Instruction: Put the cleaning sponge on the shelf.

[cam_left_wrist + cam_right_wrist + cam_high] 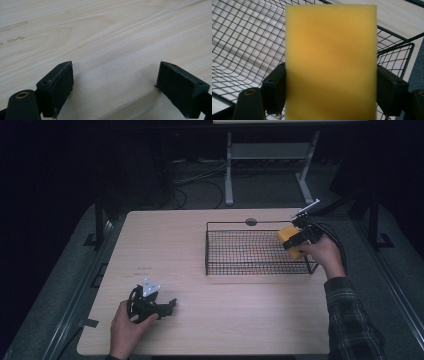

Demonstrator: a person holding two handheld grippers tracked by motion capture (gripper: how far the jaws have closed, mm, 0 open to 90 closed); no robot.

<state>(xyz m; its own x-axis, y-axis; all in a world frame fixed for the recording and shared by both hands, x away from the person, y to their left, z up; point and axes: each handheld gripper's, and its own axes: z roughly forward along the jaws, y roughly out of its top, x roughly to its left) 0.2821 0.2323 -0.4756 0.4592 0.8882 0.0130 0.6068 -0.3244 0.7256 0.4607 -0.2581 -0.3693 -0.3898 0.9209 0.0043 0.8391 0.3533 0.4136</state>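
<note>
Gripping yellow sponge (331,62) between right claw (332,95) jaws.

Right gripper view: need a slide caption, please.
Right gripper shut on a yellow sponge above a black wire basket.

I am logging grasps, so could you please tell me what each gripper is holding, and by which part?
The right gripper clamps the yellow sponge across its lower sides; the left gripper holds nothing.

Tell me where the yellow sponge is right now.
The yellow sponge is clamped in the right gripper, held at the right end of the black wire basket in the high view; the right gripper view shows it between both jaws.
</note>
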